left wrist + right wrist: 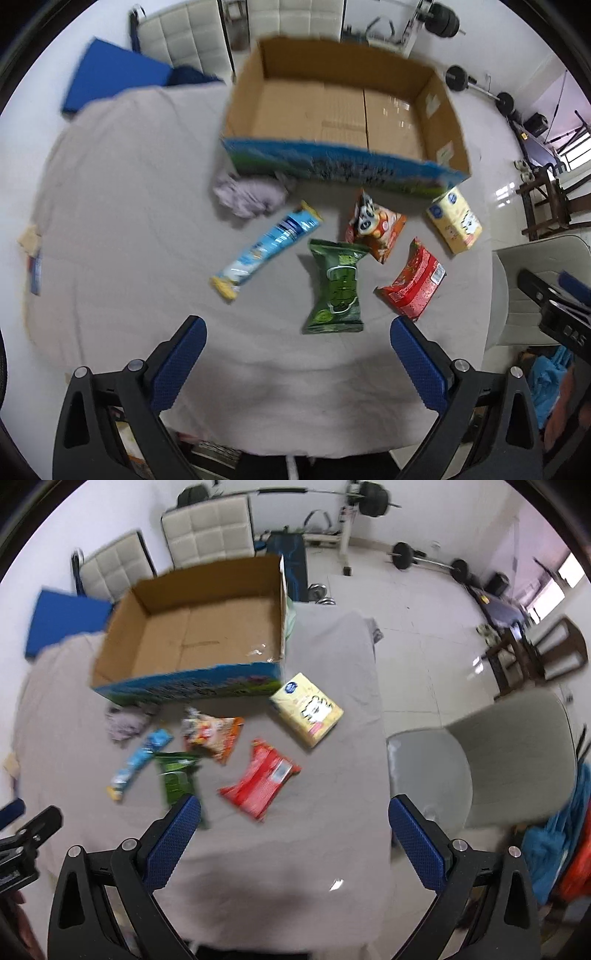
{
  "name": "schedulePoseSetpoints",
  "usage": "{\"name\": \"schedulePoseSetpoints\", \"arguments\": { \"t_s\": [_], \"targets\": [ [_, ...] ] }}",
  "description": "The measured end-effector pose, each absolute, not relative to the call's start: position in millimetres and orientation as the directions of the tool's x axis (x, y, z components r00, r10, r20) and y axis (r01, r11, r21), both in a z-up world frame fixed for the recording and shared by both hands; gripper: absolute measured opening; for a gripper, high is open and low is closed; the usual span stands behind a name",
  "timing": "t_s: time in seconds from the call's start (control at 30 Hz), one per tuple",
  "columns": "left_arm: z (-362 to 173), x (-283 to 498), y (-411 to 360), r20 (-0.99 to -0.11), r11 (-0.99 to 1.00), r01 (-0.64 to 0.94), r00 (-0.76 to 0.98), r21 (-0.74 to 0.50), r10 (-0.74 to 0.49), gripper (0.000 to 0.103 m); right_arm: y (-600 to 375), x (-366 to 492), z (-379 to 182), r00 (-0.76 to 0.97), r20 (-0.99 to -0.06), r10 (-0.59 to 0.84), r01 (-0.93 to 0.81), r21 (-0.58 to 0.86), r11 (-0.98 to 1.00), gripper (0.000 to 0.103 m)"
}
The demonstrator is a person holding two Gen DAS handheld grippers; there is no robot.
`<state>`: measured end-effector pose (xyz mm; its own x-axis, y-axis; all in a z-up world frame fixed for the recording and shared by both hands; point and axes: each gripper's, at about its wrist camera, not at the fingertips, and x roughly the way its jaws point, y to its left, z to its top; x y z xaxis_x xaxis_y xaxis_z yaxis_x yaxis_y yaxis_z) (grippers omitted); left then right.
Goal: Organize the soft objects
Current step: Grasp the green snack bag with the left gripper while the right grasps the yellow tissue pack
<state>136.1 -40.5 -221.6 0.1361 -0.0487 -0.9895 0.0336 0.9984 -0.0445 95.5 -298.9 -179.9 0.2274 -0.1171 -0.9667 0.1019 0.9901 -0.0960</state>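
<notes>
The left gripper point(298, 334) and right gripper point(294, 812) both hung above the table, jaws spread wide, holding nothing.

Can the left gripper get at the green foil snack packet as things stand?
Probably yes: the left gripper is open, and the green foil snack packet lies flat just ahead with bare grey tablecloth between.

green pouch point(336, 291), red pouch point(413, 286), blue-printed box point(332, 166) (brown inside)
</notes>
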Motion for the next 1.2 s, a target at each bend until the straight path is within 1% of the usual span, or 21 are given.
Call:
{"name": "schedulePoseSetpoints", "arguments": {
  "t_s": [0.07, 0.23, 0.3, 0.33, 0.43, 0.5, 0.53, 0.57, 0.63, 0.67, 0.73, 0.77, 0.87, 0.97, 1.03, 1.07, 1.1, 1.17, 1.2],
  "targets": [
    [-246.1, 146.0, -46.8, -0.993, 0.998, 0.013, 0.105, -0.054, -0.055, 0.102, -305.3, 118.8, -212.2, 0.191, -0.975, -0.114, 0.045, -0.108, 0.993, 0.103],
    [-292.2, 162.9, -55.8, -0.998, 0.997, -0.040, 0.033, -0.063, -0.062, 0.102, -316.2, 170.8, -284.8, 0.144, -0.974, -0.176, -0.120, -0.193, 0.974, 0.103],
    [-309.6, 165.8, -58.4, -0.995, 0.994, -0.059, -0.003, -0.097, -0.098, 0.102, -316.7, 185.3, -305.5, 0.129, -0.975, -0.179, -0.181, -0.200, 0.963, 0.103],
    [-317.5, 167.9, -59.1, -0.995, 0.993, -0.070, -0.018, -0.094, -0.095, 0.102, -317.9, 193.8, -317.2, 0.119, -0.974, -0.192, -0.203, -0.213, 0.956, 0.103],
    [-337.4, 166.0, -61.1, -0.991, 0.988, -0.106, -0.057, -0.115, -0.122, 0.102, -326.9, 219.0, -349.6, 0.075, -0.983, -0.165, -0.221, -0.178, 0.959, 0.103],
    [-348.8, 165.0, -61.8, -0.988, 0.984, -0.128, -0.075, -0.122, -0.132, 0.102, -331.9, 229.4, -363.0, 0.053, -0.989, -0.139, -0.213, -0.148, 0.966, 0.101],
    [-354.3, 164.1, -62.3, -0.988, 0.983, -0.139, -0.081, -0.121, -0.133, 0.102, -335.1, 234.2, -370.9, 0.032, -0.991, -0.131, -0.203, -0.134, 0.970, 0.093],
    [-358.3, 163.2, -63.0, -0.988, 0.982, -0.145, -0.084, -0.120, -0.133, 0.102, -338.4, 237.0, -378.0, 0.006, -0.993, -0.114, -0.188, -0.113, 0.976, 0.082],
    [-365.6, 160.9, -65.4, -0.986, 0.980, -0.152, -0.090, -0.128, -0.143, 0.102, -345.9, 239.1, -387.9, -0.043, -0.994, -0.097, -0.141, -0.091, 0.986, 0.078],
    [-368.8, 160.4, -66.9, -0.985, 0.979, -0.153, -0.090, -0.132, -0.147, 0.102, -350.2, 238.1, -389.1, -0.057, -0.994, -0.096, -0.111, -0.089, 0.990, 0.074],
    [-375.1, 158.5, -69.2, -0.984, 0.978, -0.156, -0.089, -0.137, -0.152, 0.102, -366.8, 230.4, -393.2, -0.140, -0.988, -0.067, 0.007, -0.068, 0.998, 0.067],
    [-379.3, 157.4, -70.3, -0.984, 0.977, -0.161, -0.090, -0.139, -0.155, 0.102, -372.7, 225.2, -393.7, -0.168, -0.985, -0.042, 0.051, -0.051, 0.997, 0.066],
    [-392.5, 158.4, -77.6, -0.984, 0.979, -0.150, -0.099, -0.134, -0.150, 0.094, -382.0, 206.8, -392.8, -0.180, -0.983, -0.016, 0.103, -0.036, 0.994, 0.066],
    [-408.3, 161.3, -87.6, -0.988, 0.991, -0.101, -0.117, -0.089, -0.101, 0.085, -386.6, 200.6, -401.2, -0.175, -0.985, -0.002, 0.121, -0.024, 0.992, 0.067],
    [-420.4, 161.1, -93.7, -0.989, 0.996, -0.068, -0.133, -0.061, -0.070, 0.073, -388.0, 195.8, -406.1, -0.185, -0.983, -0.004, 0.127, -0.028, 0.991, 0.067],
    [-423.8, 161.4, -95.2, -0.989, 0.997, -0.060, -0.140, -0.049, -0.056, 0.069, -388.8, 197.4, -412.0, -0.186, -0.983, -0.007, 0.129, -0.031, 0.991, 0.067],
    [-429.5, 160.0, -96.8, -0.988, 0.998, -0.051, -0.145, -0.037, -0.044, 0.060, -389.2, 199.7, -417.7, -0.189, -0.982, -0.006, 0.132, -0.032, 0.991, 0.067],
    [-432.1, 157.1, -100.6, -0.991, 0.999, -0.039, -0.128, -0.025, -0.030, 0.053, -391.9, 199.7, -423.9, -0.191, -0.982, -0.006, 0.135, -0.032, 0.990, 0.067],
    [-433.1, 155.0, -102.9, -0.992, 0.999, -0.031, -0.121, -0.024, -0.027, 0.045, -393.3, 200.5, -427.5, -0.191, -0.982, -0.007, 0.138, -0.034, 0.990, 0.067]
  ]
}}
